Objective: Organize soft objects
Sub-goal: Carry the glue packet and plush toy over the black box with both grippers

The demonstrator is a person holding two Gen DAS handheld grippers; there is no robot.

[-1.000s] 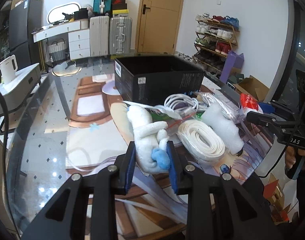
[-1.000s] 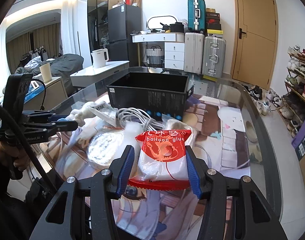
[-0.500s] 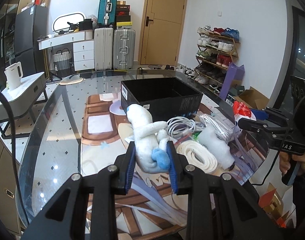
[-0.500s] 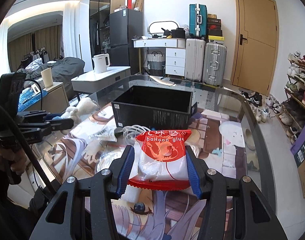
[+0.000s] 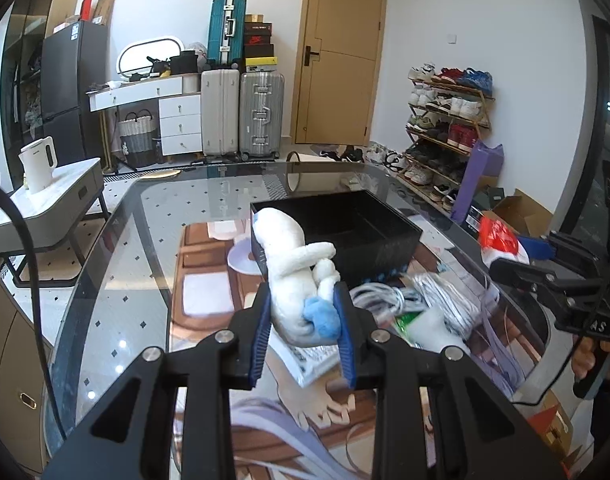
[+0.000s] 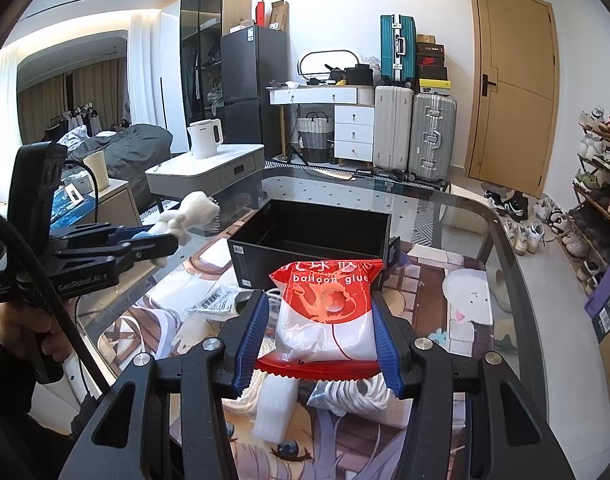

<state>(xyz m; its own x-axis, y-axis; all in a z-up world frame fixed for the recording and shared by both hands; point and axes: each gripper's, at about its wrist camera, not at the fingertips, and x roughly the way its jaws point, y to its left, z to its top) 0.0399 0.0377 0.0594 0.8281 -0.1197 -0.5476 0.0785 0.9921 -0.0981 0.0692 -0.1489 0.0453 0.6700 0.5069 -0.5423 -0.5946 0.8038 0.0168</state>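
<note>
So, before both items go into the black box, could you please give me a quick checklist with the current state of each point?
1. Left gripper clamped on the plush toy: ok.
2. Right gripper clamped on the balloon glue packet: ok.
3. Black box open on top: ok.
4. Box interior free of other items: ok, as far as visible.
5. Both items lifted off the cable pile: ok.
6. The two grippers apart from each other: ok.

Both wrist views look forward and down across the glass table [image 5: 117, 264] toward the black box [image 5: 369, 236], near it. The left view sits left of the box [image 6: 309, 240], the right view right of it; each catches the other's gripper.
</note>
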